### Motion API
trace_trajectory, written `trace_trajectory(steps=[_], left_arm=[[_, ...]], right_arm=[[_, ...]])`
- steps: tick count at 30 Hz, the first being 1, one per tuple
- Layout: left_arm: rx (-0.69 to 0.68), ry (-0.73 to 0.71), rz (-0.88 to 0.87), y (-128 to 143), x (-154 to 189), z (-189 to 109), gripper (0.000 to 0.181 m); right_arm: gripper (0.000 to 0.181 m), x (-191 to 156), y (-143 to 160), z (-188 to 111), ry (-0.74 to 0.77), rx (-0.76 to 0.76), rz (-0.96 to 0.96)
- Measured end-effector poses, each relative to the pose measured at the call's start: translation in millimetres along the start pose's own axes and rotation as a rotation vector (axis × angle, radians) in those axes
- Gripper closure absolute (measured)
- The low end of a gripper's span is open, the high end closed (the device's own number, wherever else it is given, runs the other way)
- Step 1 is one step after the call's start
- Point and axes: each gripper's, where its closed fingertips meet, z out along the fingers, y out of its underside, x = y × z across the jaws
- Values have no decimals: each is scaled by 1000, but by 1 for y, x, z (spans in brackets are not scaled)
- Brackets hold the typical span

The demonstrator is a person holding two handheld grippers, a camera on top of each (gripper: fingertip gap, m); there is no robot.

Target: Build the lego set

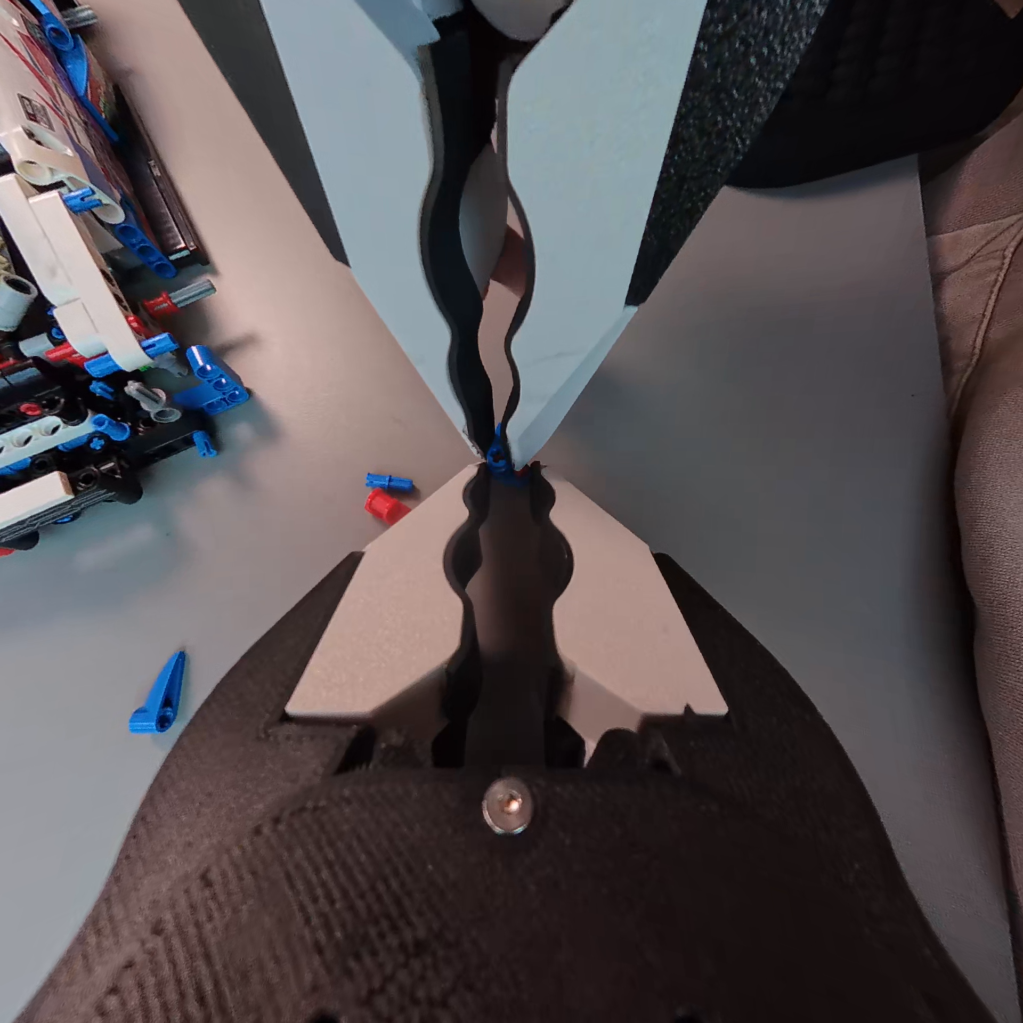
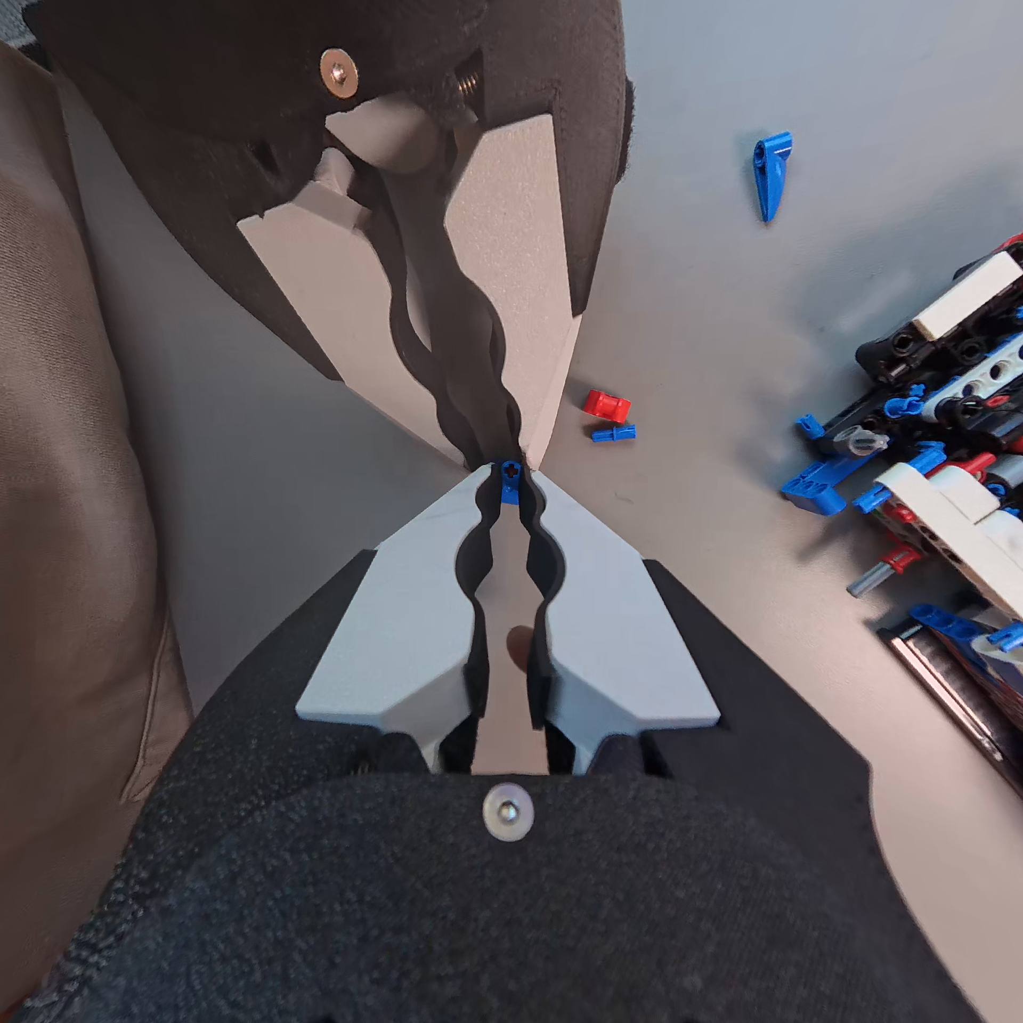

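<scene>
A small blue connector piece point(image 2: 510, 479) with a cross hole sits between the tips of both grippers, which meet tip to tip above the grey table point(image 1: 747, 470). My right gripper point(image 2: 509, 477), with light blue-grey fingers, is shut on it. My left gripper point(image 1: 506, 473), with tan fingers, is closed around the other end of the piece point(image 1: 500, 462); a red speck shows beside it. The partly built white, black and blue lego model point(image 1: 72, 387) lies to the left in the left wrist view and at the right edge in the right wrist view point(image 2: 952, 443).
Loose on the table are a red bush point(image 1: 386, 505) point(image 2: 606, 402), a blue pin point(image 1: 389, 481) point(image 2: 613, 433) and a blue pointed panel point(image 1: 160, 695) point(image 2: 772, 174). A booklet point(image 2: 941, 681) lies by the model. A person's trouser leg point(image 1: 985, 443) borders the table.
</scene>
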Motion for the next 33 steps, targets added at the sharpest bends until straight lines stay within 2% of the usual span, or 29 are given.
trace_trajectory(steps=[1, 4, 6, 8, 14, 33], left_arm=[[0, 2, -2, 0, 0, 0, 168], [0, 4, -3, 0, 0, 0, 168], [0, -1, -3, 0, 0, 0, 168], [-1, -4, -4, 0, 0, 0, 168], [-3, -6, -2, 0, 0, 0, 168], [0, -6, 2, 0, 0, 0, 168]], right_arm=[[178, 0, 0, 0, 0, 13, -3], [177, 2, -1, -1, 17, 78, 7], [167, 4, -4, -6, 26, 133, 22], [166, 1, -9, -12, 10, 180, 35], [181, 4, -3, -7, 70, 134, 0], [181, 2, 0, -2, 84, 7, -65]])
